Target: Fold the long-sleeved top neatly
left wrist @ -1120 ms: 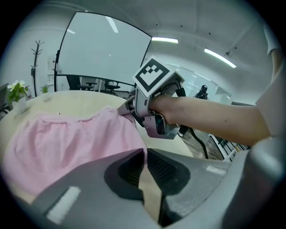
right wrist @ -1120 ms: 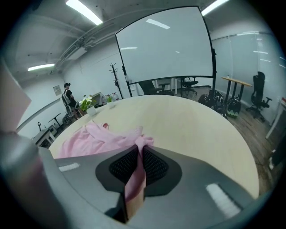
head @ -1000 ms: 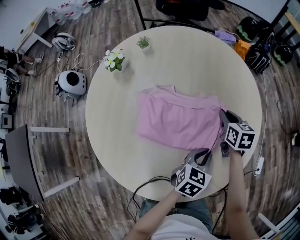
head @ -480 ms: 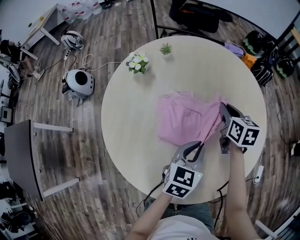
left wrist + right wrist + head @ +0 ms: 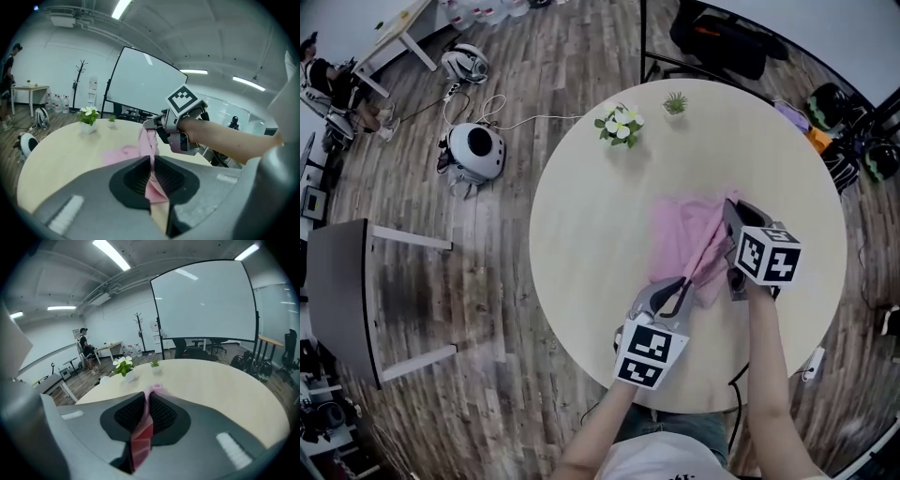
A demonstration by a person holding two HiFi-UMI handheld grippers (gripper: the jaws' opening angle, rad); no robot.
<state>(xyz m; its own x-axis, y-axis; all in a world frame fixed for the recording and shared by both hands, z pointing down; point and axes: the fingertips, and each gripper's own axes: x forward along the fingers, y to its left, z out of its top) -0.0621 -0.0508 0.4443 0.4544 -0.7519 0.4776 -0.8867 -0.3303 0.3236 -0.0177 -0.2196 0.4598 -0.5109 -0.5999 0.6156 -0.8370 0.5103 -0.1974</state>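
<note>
"Head view: where is the long-sleeved top (image 5: 682, 234)?" asks the first.

"On the round table (image 5: 581, 253), between its centre and its right edge," says the second. "It is pink and bunched narrow. Part lies flat on the tabletop, and one edge is lifted off it as a strip stretched between the two grippers."

"And the left gripper (image 5: 679, 293)?"

"It sits toward the near edge of the table. In the left gripper view its jaws (image 5: 151, 171) are closed on a fold of the pink cloth (image 5: 123, 154), which runs up and away to the right gripper (image 5: 151, 125) just beyond."

"The right gripper (image 5: 728, 212), then?"

"It is nearer the right edge, farther from the person. The right gripper view shows its jaws (image 5: 145, 411) clamped on a thin band of the same cloth (image 5: 153, 391), a small loop poking out past the tips."

"Anything else on the table?"

"A pot of white flowers (image 5: 619, 125) and a small green plant (image 5: 675, 101), both by the far edge, well apart from the top."
</note>
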